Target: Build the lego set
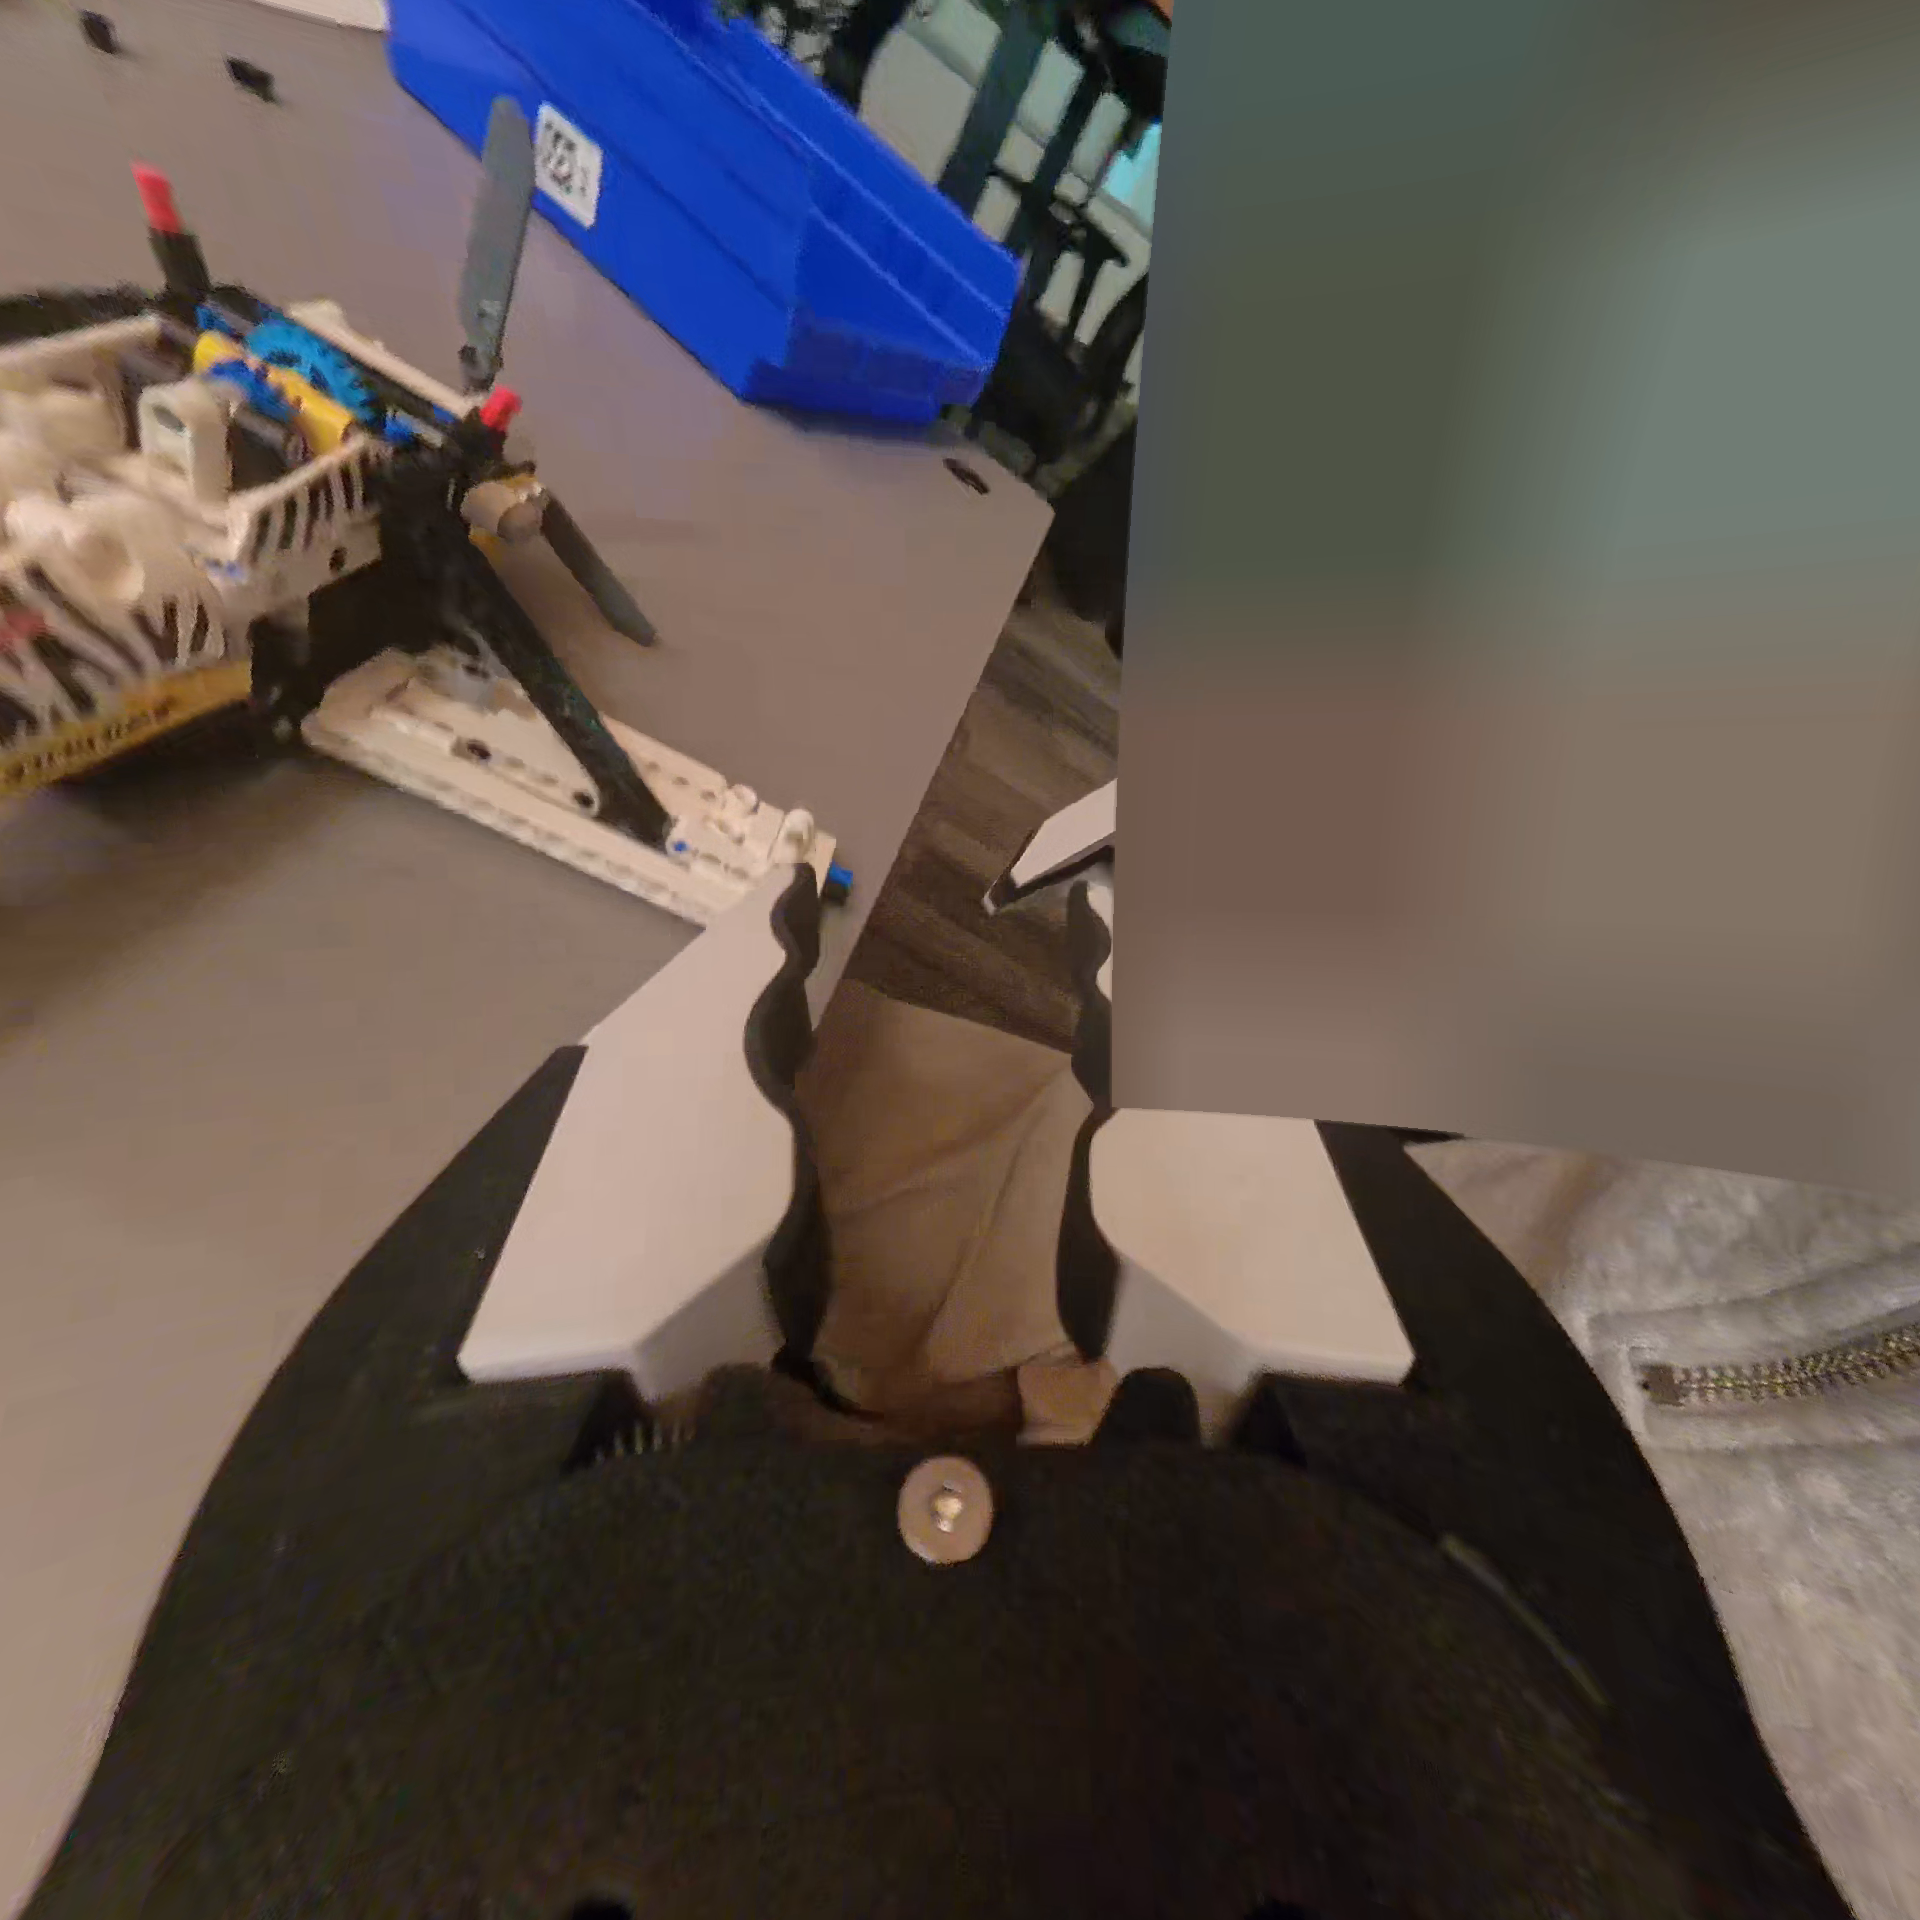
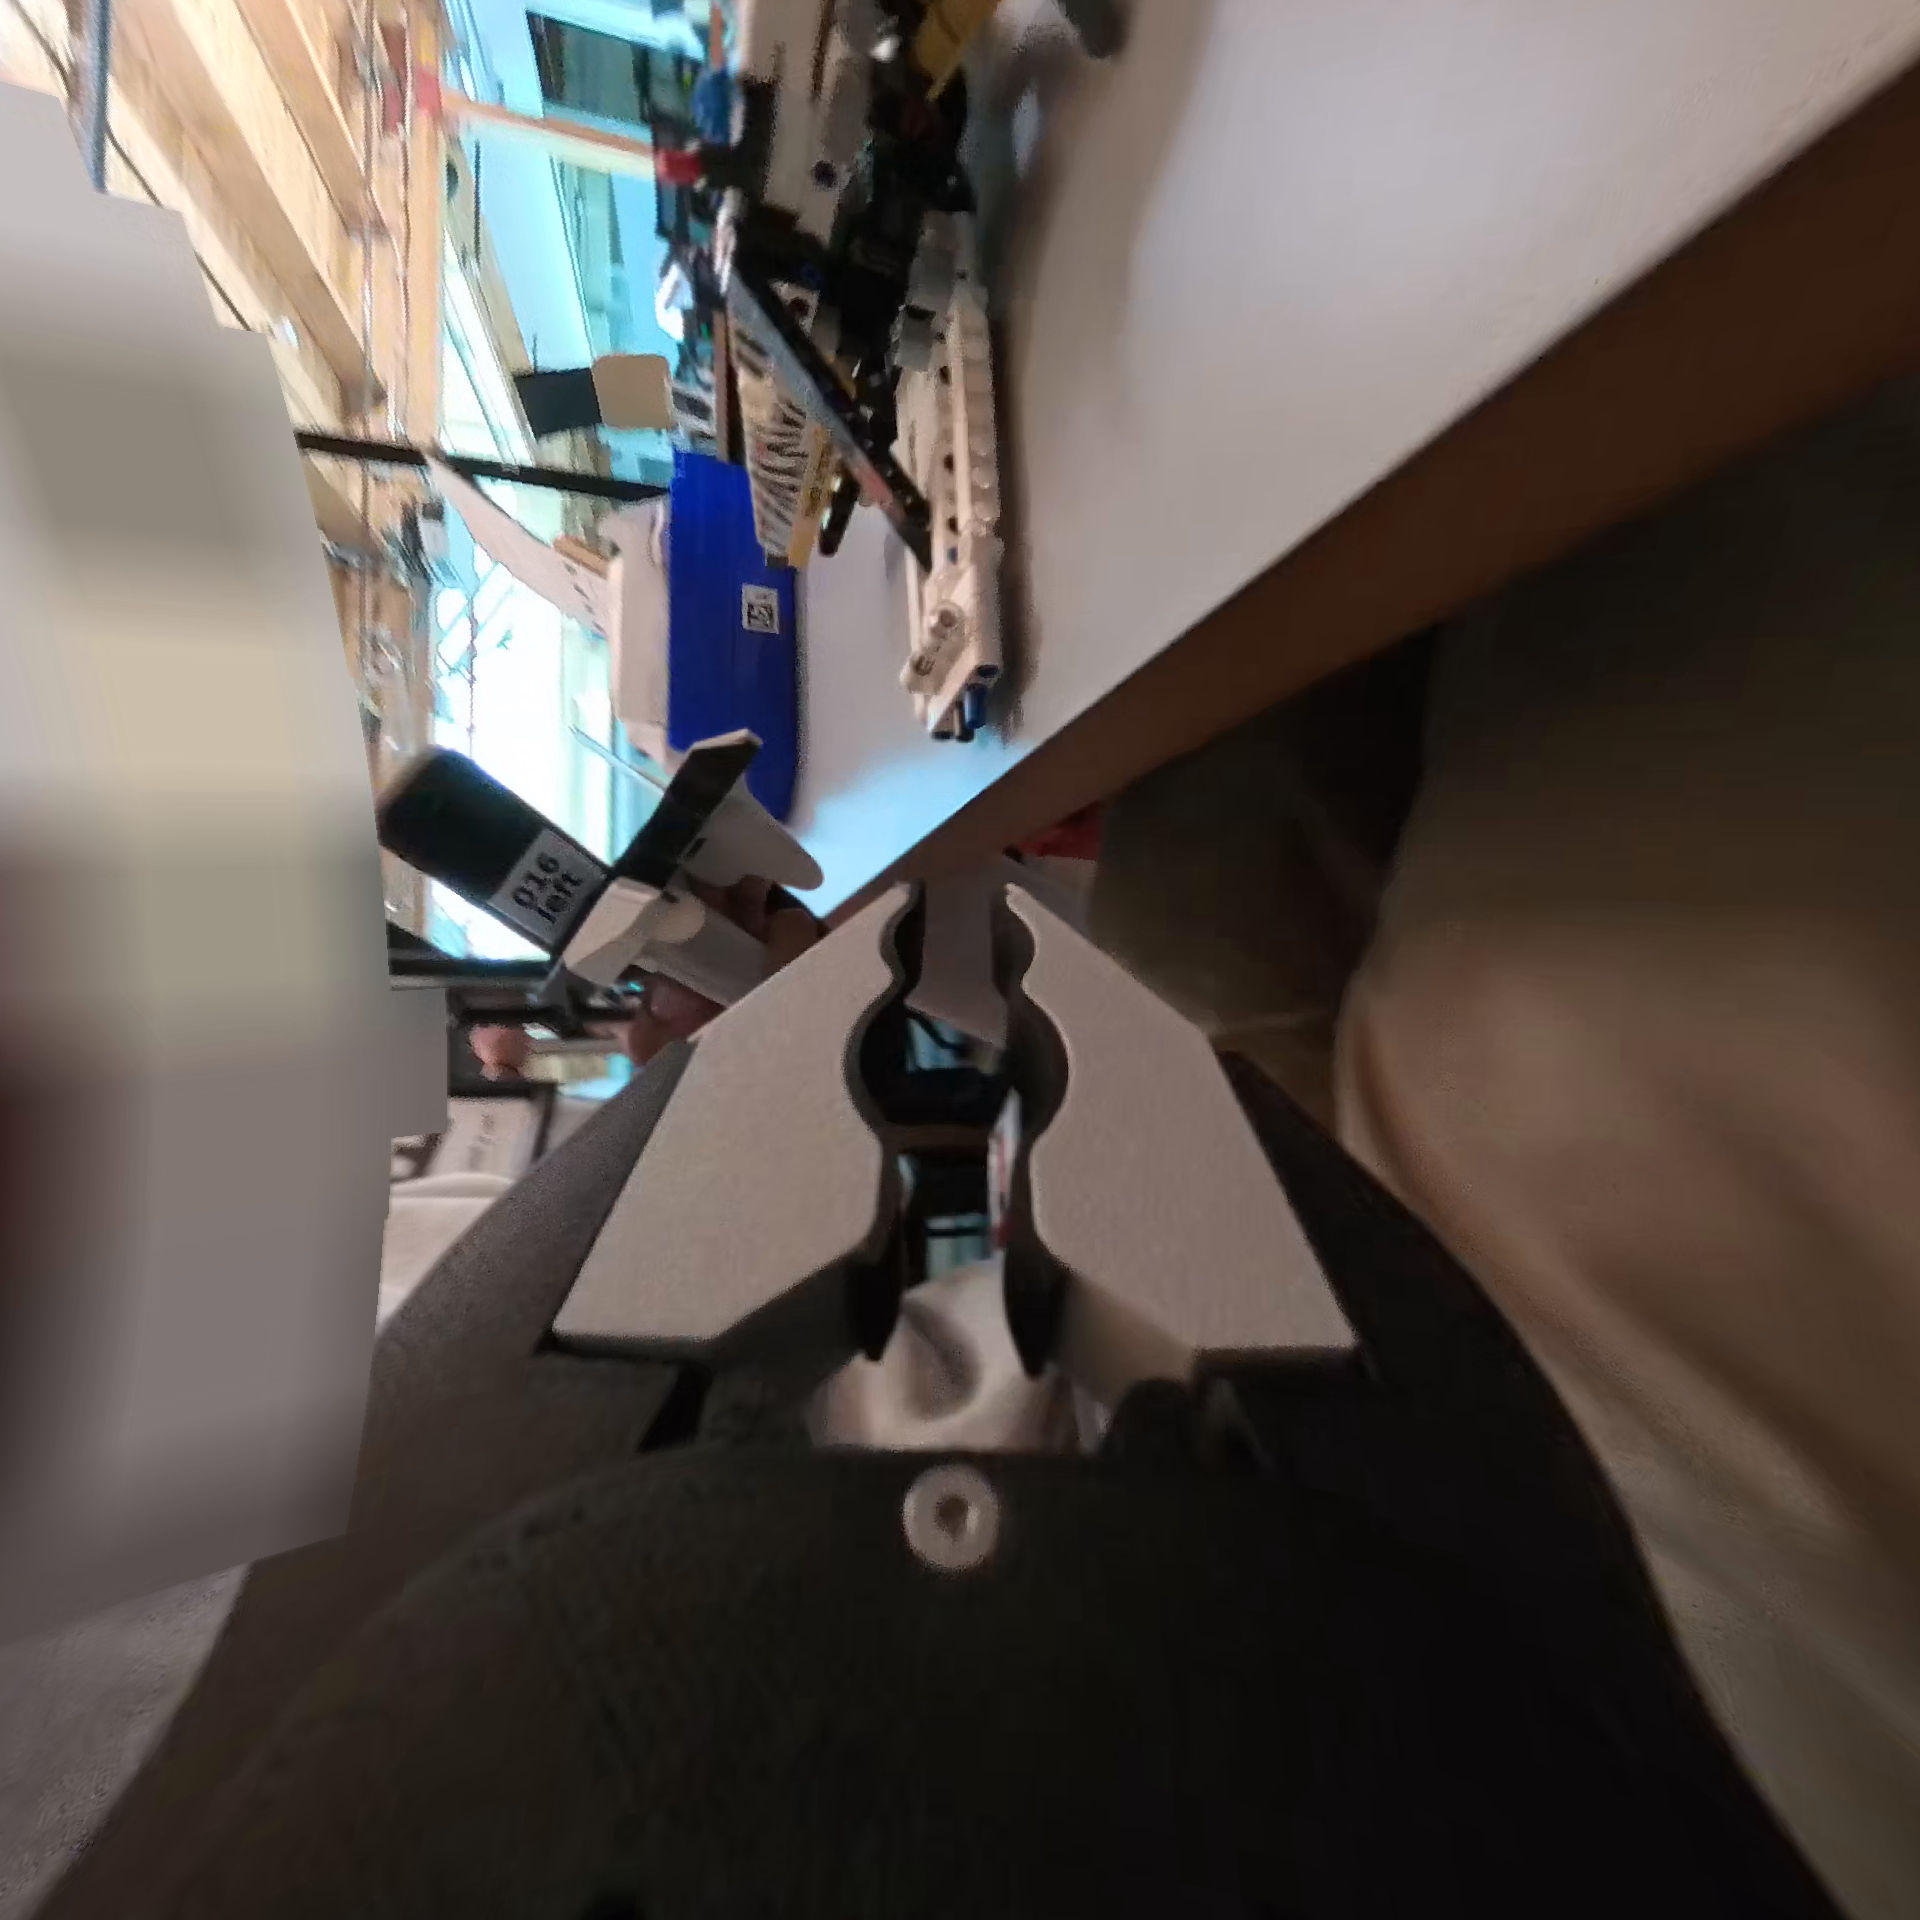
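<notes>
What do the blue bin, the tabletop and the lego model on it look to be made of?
Blue bin: likely moulded plastic, smooth with a slight sheen and stepped ribs. Tabletop: matte grey top, probably laminate; the right wrist view shows a brown, wood-like edge. Lego model: glossy hard plastic parts in white, black, yellow and blue, with grey propeller blades.

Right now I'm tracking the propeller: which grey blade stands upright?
The long grey blade rising beside the blue bin; the shorter blade slants down toward the table.
</notes>
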`<act>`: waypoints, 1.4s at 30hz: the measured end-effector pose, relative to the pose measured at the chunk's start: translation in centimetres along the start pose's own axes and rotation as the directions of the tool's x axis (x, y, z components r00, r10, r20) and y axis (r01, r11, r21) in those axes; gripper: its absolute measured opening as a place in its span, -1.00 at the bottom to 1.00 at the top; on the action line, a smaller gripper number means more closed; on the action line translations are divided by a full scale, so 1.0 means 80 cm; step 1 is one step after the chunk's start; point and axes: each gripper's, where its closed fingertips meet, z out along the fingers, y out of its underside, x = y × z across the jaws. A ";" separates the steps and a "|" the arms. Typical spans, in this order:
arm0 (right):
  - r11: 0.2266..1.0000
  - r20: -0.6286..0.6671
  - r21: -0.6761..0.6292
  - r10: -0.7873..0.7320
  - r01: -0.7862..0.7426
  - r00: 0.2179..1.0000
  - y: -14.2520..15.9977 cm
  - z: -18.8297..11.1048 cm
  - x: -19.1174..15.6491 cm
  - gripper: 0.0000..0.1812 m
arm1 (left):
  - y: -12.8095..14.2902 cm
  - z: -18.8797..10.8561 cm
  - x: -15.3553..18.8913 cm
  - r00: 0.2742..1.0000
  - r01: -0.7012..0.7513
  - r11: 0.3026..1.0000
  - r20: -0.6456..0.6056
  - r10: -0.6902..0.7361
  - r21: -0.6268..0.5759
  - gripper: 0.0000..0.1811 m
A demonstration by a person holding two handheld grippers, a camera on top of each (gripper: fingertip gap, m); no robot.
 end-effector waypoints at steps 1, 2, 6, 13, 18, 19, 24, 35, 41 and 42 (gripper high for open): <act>0.998 -0.005 -0.015 -0.060 0.060 0.998 0.001 -0.003 -0.001 -0.89 | 0.008 -0.004 0.001 0.999 0.009 1.000 0.032 -0.009 -0.012 -0.50; 0.992 -0.007 -0.032 -0.120 0.119 0.993 0.003 -0.005 -0.003 -0.89 | 0.015 -0.010 0.002 0.998 0.011 1.000 0.063 -0.010 -0.021 -0.50; 0.948 0.019 -0.084 -0.307 0.308 0.951 0.016 -0.009 -0.013 -0.83 | 0.037 -0.046 0.000 0.973 -0.011 0.999 0.231 0.022 -0.047 -0.52; 0.865 -0.006 -0.089 -0.496 0.494 0.868 0.029 -0.036 -0.007 -0.88 | 0.054 -0.077 0.031 0.932 -0.003 1.000 0.363 -0.004 0.017 -0.52; 0.606 -0.219 -0.221 -0.794 0.764 0.567 0.042 -0.069 0.022 -0.82 | 0.085 -0.065 0.065 0.925 0.010 1.000 0.381 -0.018 0.024 -0.51; 0.523 -0.270 -0.264 -0.847 0.810 0.459 0.041 -0.078 0.033 -0.82 | 0.096 -0.061 0.071 0.923 0.014 1.000 0.384 -0.021 0.022 -0.52; 0.214 -0.260 -0.393 -0.959 0.894 0.116 0.089 -0.106 0.075 -0.80 | 0.157 -0.039 0.105 0.921 0.077 0.996 0.379 -0.088 0.045 -0.52; 0.363 -0.146 -0.218 -0.930 0.906 0.337 0.152 -0.153 0.130 -0.84 | 0.242 -0.029 0.162 0.856 0.185 0.982 0.495 -0.150 -0.022 -0.50; 0.066 -0.067 -0.150 -0.996 0.986 0.057 0.169 -0.105 0.086 -0.07 | 0.218 -0.077 0.161 0.759 0.098 0.995 0.646 -0.084 0.014 -0.44; 0.041 -0.024 -0.177 -0.999 0.983 0.037 0.178 -0.101 0.083 -0.05 | 0.219 -0.097 0.154 0.719 0.083 0.996 0.690 -0.085 0.036 -0.50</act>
